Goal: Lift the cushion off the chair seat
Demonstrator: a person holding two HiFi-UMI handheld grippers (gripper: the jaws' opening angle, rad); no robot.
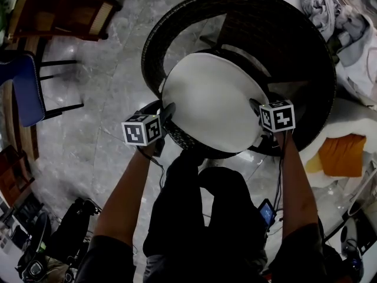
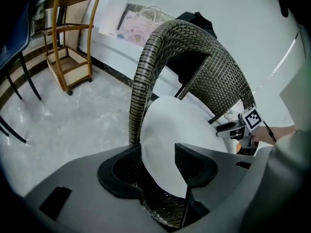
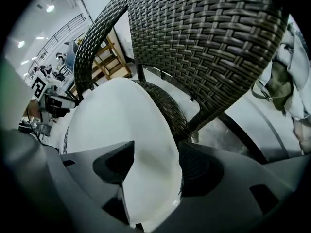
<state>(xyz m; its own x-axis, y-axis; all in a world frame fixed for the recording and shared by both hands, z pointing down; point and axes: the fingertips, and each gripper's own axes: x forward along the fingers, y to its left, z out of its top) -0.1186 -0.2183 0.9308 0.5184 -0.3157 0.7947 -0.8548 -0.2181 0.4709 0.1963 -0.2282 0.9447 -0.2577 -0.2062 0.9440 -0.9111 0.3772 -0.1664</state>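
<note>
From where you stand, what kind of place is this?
Probably an indoor lounge or furniture display room, though I am not certain: a polished stone floor, a round wicker chair with a white cushion, and a wooden shelf.

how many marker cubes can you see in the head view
2. The left cube sits on the left gripper, at the left edge of the white cushion. The right cube sits on the right gripper, at the cushion's right edge. None seems hidden.

White round cushion (image 1: 212, 102) on wicker chair (image 1: 306, 46); left tool (image 1: 166, 113), right tool (image 1: 257, 107) at opposite edges.
</note>
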